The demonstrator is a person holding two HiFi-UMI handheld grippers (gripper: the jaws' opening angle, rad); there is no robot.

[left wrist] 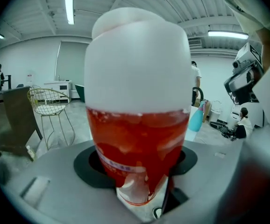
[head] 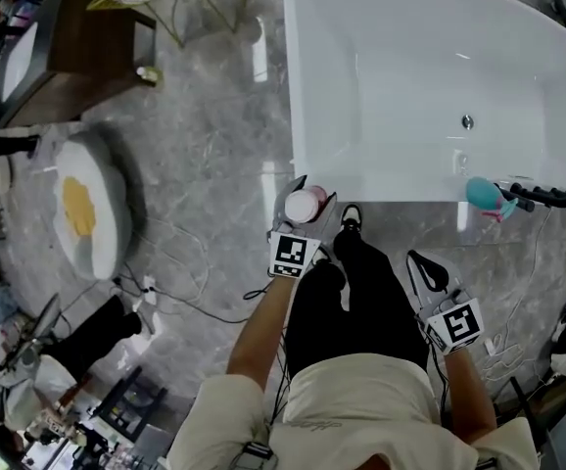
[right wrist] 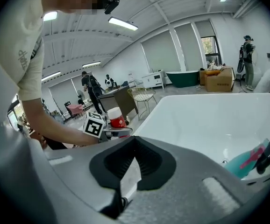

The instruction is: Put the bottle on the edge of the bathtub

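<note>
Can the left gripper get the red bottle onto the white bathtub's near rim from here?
Probably yes: the left gripper, shut on the red white-capped bottle, hangs right beside the bare near rim of the white bathtub, and nothing lies between them.

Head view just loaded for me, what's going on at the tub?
A person stands at the white bathtub. The left gripper is clamped on a red bottle with a white cap, holding it upright at the tub's near corner; whether it touches the rim is unclear. The right gripper hangs beside the person's leg, jaws together, empty.
</note>
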